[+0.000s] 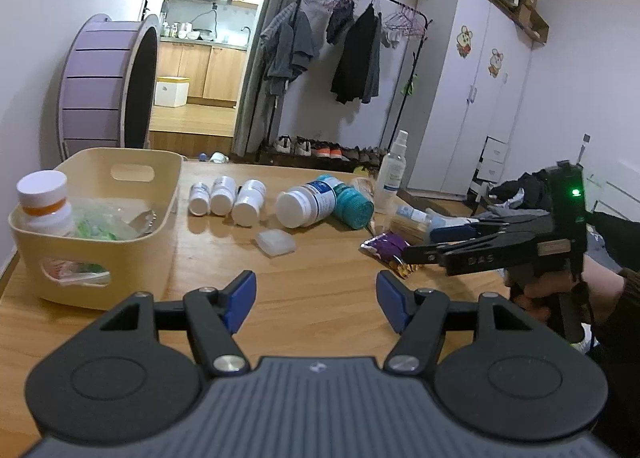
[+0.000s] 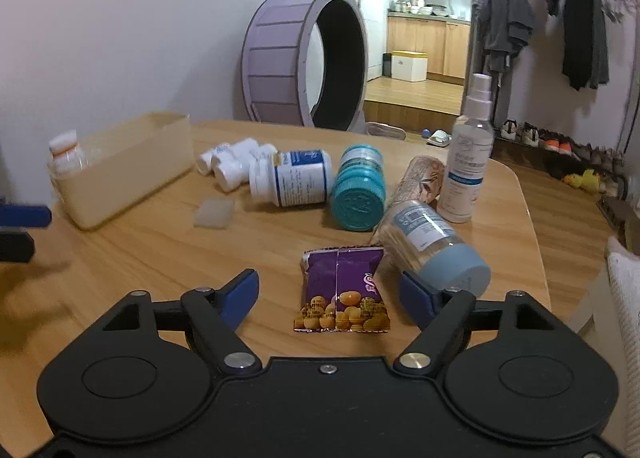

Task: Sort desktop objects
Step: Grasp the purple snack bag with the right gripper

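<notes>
Snack packet (image 2: 343, 290) flat on table, between open right claw (image 2: 330, 296) pads, untouched

bin (image 1: 100, 254) left on table (image 1: 320, 298), bottles (image 1: 224, 197) right

Both wrist views are evenly lit by soft, cool indoor light, with a brighter, warmer patch in the kitchen doorway (image 1: 208, 17) at the back. The wooden table (image 1: 320, 298) carries only faint, diffuse shadows and a mild sheen (no harsh glare), while fisheye distortion bows walls and table edges and darkens the corners. Near objects look reasonably sharp; the far left edge of the right view is smeared with motion blur.
</notes>
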`<state>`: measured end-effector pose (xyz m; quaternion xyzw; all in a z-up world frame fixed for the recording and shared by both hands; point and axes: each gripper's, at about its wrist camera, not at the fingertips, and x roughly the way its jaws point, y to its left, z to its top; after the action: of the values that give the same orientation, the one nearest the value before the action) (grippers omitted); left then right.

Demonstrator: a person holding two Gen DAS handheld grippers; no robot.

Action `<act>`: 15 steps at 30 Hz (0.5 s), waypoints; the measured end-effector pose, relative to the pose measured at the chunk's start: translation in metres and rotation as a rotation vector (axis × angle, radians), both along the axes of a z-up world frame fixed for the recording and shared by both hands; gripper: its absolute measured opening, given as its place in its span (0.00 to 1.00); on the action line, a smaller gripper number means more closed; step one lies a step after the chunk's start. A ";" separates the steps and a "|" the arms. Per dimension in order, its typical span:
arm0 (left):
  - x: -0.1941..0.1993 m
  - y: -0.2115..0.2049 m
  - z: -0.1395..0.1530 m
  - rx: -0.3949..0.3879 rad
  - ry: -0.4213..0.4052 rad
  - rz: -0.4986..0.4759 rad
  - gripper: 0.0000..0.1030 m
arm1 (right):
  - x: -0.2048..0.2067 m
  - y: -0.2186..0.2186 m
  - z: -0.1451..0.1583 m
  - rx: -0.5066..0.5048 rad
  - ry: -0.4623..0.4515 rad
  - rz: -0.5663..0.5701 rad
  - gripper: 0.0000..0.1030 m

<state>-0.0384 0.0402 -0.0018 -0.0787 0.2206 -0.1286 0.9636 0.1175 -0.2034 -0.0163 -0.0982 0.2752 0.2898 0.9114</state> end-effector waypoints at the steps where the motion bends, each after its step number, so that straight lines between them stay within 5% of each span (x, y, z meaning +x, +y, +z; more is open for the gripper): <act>1: 0.001 -0.001 -0.001 0.002 0.002 -0.003 0.64 | 0.000 0.002 -0.002 -0.016 -0.006 0.003 0.74; 9: -0.001 0.000 -0.003 0.002 0.007 0.003 0.64 | 0.013 0.012 -0.015 -0.059 0.015 0.014 0.71; 15: -0.003 0.003 -0.001 -0.007 0.002 0.015 0.64 | 0.015 0.010 -0.018 -0.032 0.062 0.020 0.46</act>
<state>-0.0417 0.0435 -0.0027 -0.0838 0.2206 -0.1219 0.9641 0.1327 -0.1934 -0.0340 -0.1064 0.3069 0.2972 0.8979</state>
